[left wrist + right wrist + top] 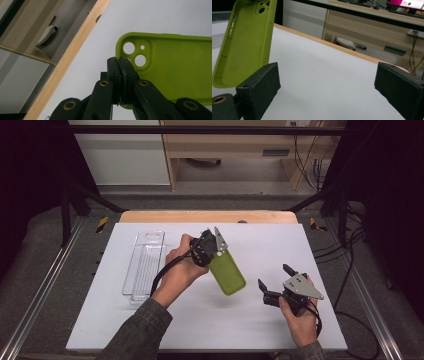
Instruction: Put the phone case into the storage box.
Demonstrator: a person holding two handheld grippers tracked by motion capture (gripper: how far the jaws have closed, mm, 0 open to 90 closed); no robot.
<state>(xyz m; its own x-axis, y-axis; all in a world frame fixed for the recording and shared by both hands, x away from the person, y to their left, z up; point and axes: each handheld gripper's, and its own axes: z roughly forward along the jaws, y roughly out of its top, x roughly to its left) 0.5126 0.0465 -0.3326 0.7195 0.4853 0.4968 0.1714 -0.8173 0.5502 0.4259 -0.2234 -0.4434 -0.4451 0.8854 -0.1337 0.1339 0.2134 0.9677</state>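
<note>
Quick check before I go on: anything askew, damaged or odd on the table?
Nothing looks damaged or spilled. The green phone case is off the table, pinched by its camera-cutout corner in the left tongs, so it hangs tilted. The right tongs are open and apart from it. The clear plastic tray lies flat at the left.

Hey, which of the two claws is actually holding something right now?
The left claw. It is shut on the edge of the green phone case, near the camera holes, and holds it off the table. The right claw is open, with nothing between its jaws.
</note>
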